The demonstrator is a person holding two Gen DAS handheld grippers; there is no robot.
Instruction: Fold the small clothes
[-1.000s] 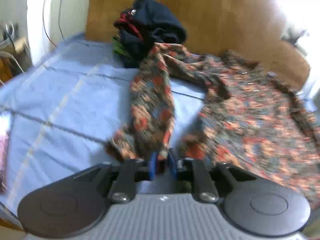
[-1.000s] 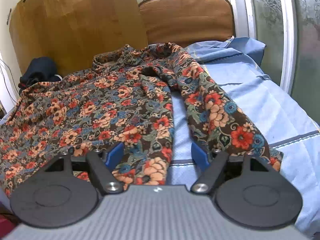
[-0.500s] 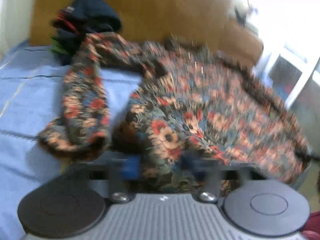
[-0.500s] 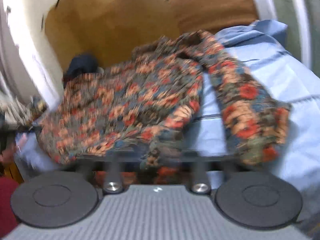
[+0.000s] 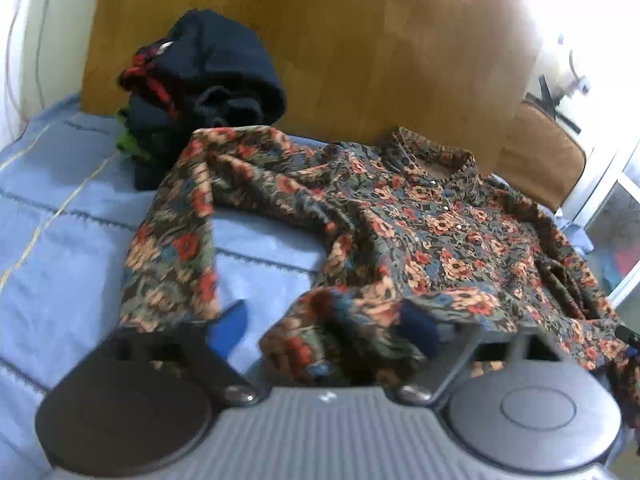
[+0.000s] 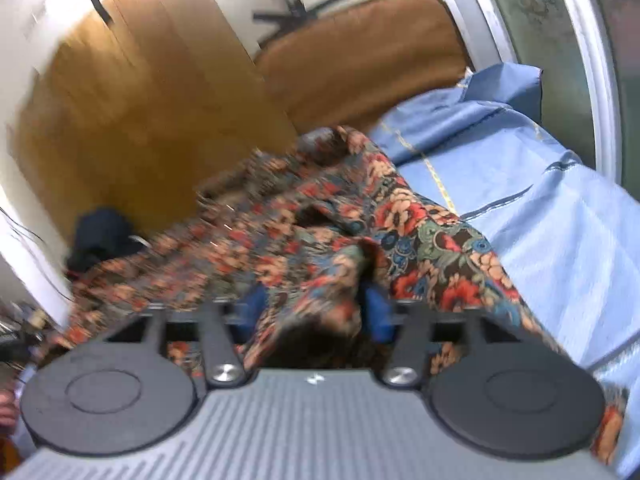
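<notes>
We cannot see the bottom edge of the flowery shirt (image 5: pixel 420 224); our two tools hide it, and the right view is blurry. Our left gripper (image 5: pixel 324 326) has its blue fingers (image 5: pixel 228 326) wide apart, with a bunch of shirt cloth between them. Our right gripper (image 6: pixel 316 310) is also apart around a fold of cloth. The shirt lies on a blue bed sheet (image 5: pixel 60 216). A dark pile of clothes (image 5: pixel 200 80) sits by the wooden board (image 5: pixel 360 40).

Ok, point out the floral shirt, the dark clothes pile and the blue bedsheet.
floral shirt (image 5: pixel 440 224), left wrist view, chest below the collar.
dark clothes pile (image 5: pixel 216 76), left wrist view, top garment.
blue bedsheet (image 6: pixel 560 232), right wrist view, bare area beside the shirt.
</notes>
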